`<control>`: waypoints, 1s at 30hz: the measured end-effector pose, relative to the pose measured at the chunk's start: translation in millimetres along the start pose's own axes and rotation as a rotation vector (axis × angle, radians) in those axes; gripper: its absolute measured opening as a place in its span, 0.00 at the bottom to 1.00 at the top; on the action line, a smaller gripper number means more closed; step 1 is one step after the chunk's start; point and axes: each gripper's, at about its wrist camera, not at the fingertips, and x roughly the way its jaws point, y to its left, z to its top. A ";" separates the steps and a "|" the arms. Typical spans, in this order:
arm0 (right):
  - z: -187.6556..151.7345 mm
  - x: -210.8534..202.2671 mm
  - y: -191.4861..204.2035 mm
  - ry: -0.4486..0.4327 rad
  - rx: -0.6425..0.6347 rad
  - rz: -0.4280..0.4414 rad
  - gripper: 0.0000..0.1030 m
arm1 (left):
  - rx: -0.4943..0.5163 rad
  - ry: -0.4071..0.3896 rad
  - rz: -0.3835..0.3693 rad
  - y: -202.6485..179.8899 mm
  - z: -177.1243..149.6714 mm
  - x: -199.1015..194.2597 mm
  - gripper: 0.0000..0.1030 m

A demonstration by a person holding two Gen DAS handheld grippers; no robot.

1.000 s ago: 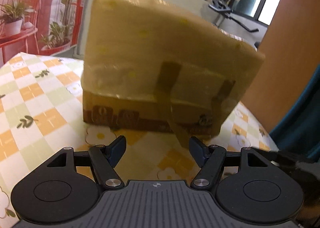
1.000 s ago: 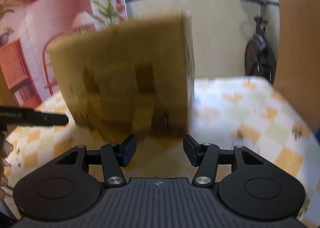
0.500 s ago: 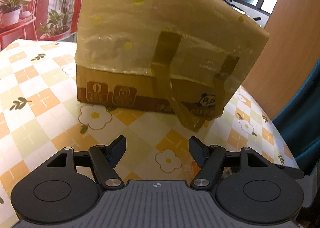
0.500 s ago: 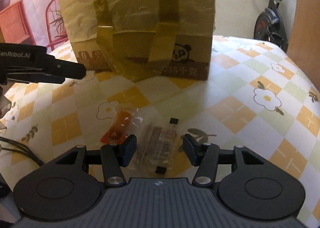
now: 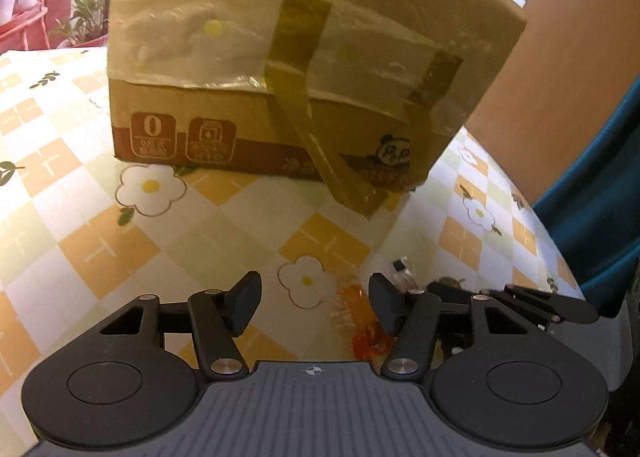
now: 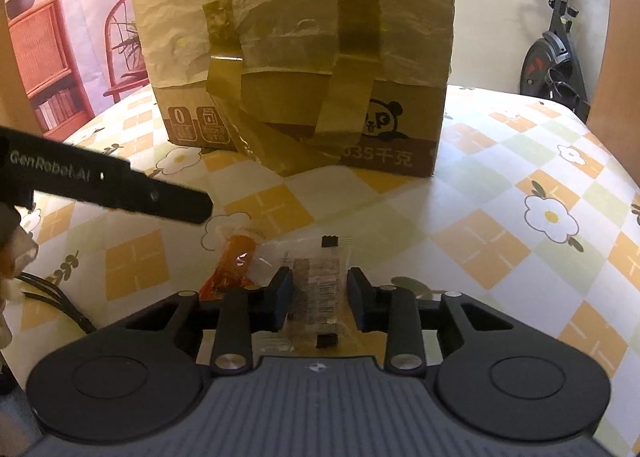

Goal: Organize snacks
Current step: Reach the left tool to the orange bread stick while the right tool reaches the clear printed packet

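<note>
A taped cardboard box (image 5: 280,57) (image 6: 300,37) with yellow tape straps stands on the flowered tablecloth (image 6: 500,217). In front of it lie an orange snack packet (image 6: 232,265) (image 5: 364,321) and a clear packet with dark print (image 6: 318,281) (image 5: 402,273). My right gripper (image 6: 319,293) is low over the cloth and shut on the clear packet, a pad on each long side. My left gripper (image 5: 314,293) has its jaws closing. The orange packet lies by its right finger and neither pad presses on it. The left gripper's finger (image 6: 160,197) reaches in from the left of the right wrist view.
A wooden panel (image 5: 580,77) and teal fabric (image 5: 600,197) bound the table's right side. An exercise bike (image 6: 556,53) stands behind the table. A black cable (image 6: 52,297) and part of a hand (image 6: 8,257) show at the left edge.
Both grippers have sunk toward the tablecloth, tilting down. The right jaws have closed onto the clear packet. The left jaws have narrowed, and the packets have come into the left view.
</note>
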 end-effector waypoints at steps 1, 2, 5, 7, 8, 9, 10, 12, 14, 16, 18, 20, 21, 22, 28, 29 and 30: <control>-0.6 0.2 -0.8 -0.005 0.005 0.002 0.31 | 0.003 0.008 0.000 -1.4 -0.7 1.5 0.60; -1.4 -0.1 -2.1 -0.010 0.010 0.005 0.30 | 0.006 0.016 -0.001 -3.3 -1.5 3.8 0.60; -2.6 -1.2 -4.8 -0.019 0.019 0.006 0.27 | 0.032 0.036 0.000 -11.4 -3.9 9.4 0.60; -3.2 -2.6 -8.0 -0.022 0.026 0.010 0.25 | 0.049 0.049 -0.006 -17.1 -5.6 13.5 0.60; -3.7 -3.2 -9.0 -0.023 0.030 0.011 0.24 | 0.053 0.054 -0.008 -18.7 -6.9 15.1 0.60; -4.3 -4.4 -11.2 -0.025 0.036 0.013 0.24 | 0.050 0.078 -0.014 -19.9 -8.2 17.2 0.60; -4.9 -5.1 -12.3 -0.027 0.040 0.009 0.18 | 0.053 0.085 -0.013 -21.4 -9.2 19.6 0.60; -6.6 -7.2 -17.0 -0.031 0.052 -0.006 0.14 | 0.064 0.080 -0.002 -24.1 -10.7 21.9 0.60; -8.3 -8.6 -22.2 -0.032 0.077 0.001 0.14 | 0.081 0.074 0.014 -27.0 -11.5 23.2 0.59; -9.0 -9.9 -23.5 -0.035 0.088 0.002 0.14 | 0.096 0.067 0.035 -28.8 -11.9 24.0 0.51; -9.4 -10.6 -23.4 -0.037 0.091 -0.001 0.14 | 0.119 0.059 0.045 -29.2 -12.3 23.9 0.39; -9.5 -10.9 -23.8 -0.037 0.096 0.000 0.14 | 0.116 0.057 0.023 -28.1 -12.3 23.3 0.31; -9.6 -11.2 -24.9 -0.038 0.104 0.003 0.14 | 0.127 0.052 0.029 -28.8 -12.7 22.6 0.31; -9.6 -11.7 -26.0 -0.039 0.112 0.006 0.14 | 0.137 0.047 0.036 -28.9 -12.9 21.8 0.30; -10.0 -13.7 -25.7 -0.041 0.127 0.000 0.17 | 0.090 0.024 0.061 -11.0 -11.7 14.4 0.30; -9.7 -13.7 -25.3 -0.040 0.128 -0.001 0.17 | 0.081 0.021 0.065 -7.7 -11.5 13.4 0.30; -9.3 -13.8 -24.7 -0.040 0.128 -0.003 0.17 | 0.072 0.019 0.069 -5.0 -11.2 12.1 0.30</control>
